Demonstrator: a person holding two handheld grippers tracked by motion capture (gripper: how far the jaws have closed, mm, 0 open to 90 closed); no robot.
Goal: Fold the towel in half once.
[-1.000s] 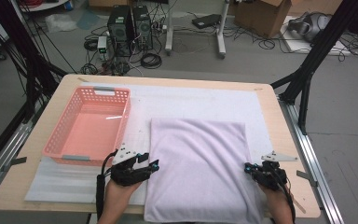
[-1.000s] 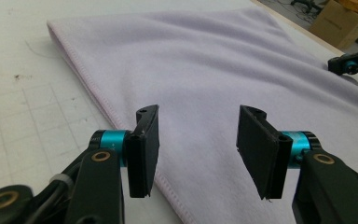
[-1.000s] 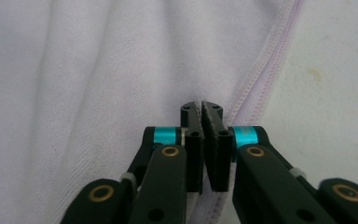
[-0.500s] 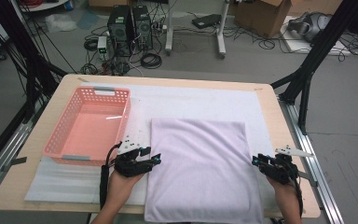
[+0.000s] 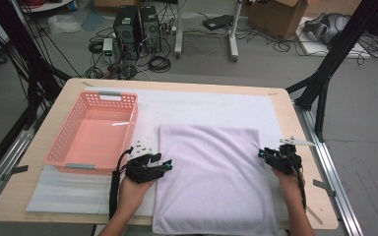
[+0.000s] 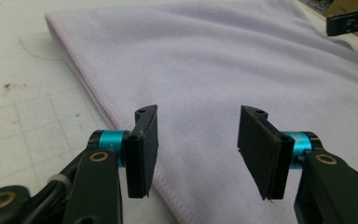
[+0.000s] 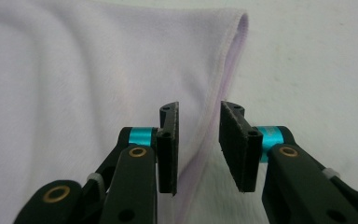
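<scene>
towel: I see a lilac folded towel (image 5: 216,179) flat on the white mat (image 5: 202,105), right half of the table, near edge hanging close to my side of the table (image 5: 295,118).
towel up close: soft wrinkles across it in the left gripper view (image 6: 223,70); stitched hem runs diagonally down past the left jaw. In the right gripper view (image 7: 74,93) its right hem is lifted a bit off the mat, far corner folded up.
left gripper: my left gripper (image 5: 166,166) sits at the towel's left edge, roughly mid-length, pointing right across it. In its own view (image 6: 193,149) jaws are wide apart, nothing between them, towel edge passing below the left jaw. Can't tell if the pads touch the cloth.
right gripper: my right gripper (image 5: 262,153) is at the towel's right edge, pointing left. In its own view (image 7: 196,144) jaws stand a narrow gap apart, straddling the raised hem, not clamped on it.
hands: left hand (image 5: 130,189) and right hand (image 5: 285,179) come in from the bottom, one each side of the towel.
basket: pink plastic basket (image 5: 59,147), left of the towel, just beside the left gripper, partly on the mat. Looks empty.
other: right gripper's tip visible top right of the left gripper view (image 6: 352,21), well apart across the towel.
</scene>
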